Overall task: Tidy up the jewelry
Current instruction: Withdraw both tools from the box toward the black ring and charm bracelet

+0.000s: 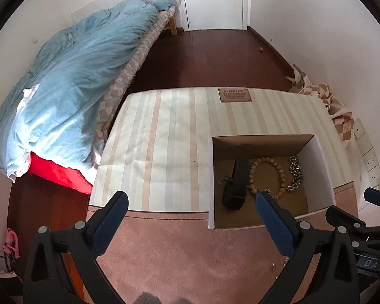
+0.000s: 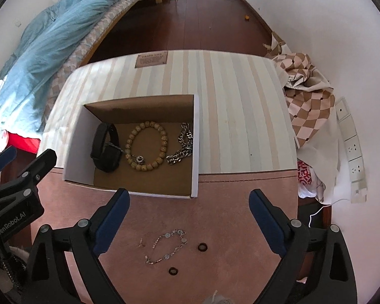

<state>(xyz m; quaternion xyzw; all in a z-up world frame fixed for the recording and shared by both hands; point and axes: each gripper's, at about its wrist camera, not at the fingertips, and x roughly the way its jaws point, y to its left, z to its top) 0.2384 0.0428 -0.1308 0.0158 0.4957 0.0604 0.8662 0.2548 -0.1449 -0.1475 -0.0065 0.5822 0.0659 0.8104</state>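
A bedroom in a home.
A bed (image 1: 144, 43) with a rumpled blue duvet (image 1: 63, 96) lines the wall, beside dark wood flooring (image 1: 210, 58) and a white door (image 1: 212, 0).

Soft daylight filled both views, bright and even, with no hard glare. On the blue duvet (image 1: 63, 96) a pale sheen lay along the folds nearest the camera. The white wall (image 2: 342, 38) at the right washed out almost to plain white. Inside the cardboard box (image 2: 144, 179) the far wall sat in shade. Both pictures bent strongly at the edges: the bench (image 1: 164, 131) bulged into a curve, and a black rim closed each corner. Focus stayed sharp at centre and softened towards the rim.
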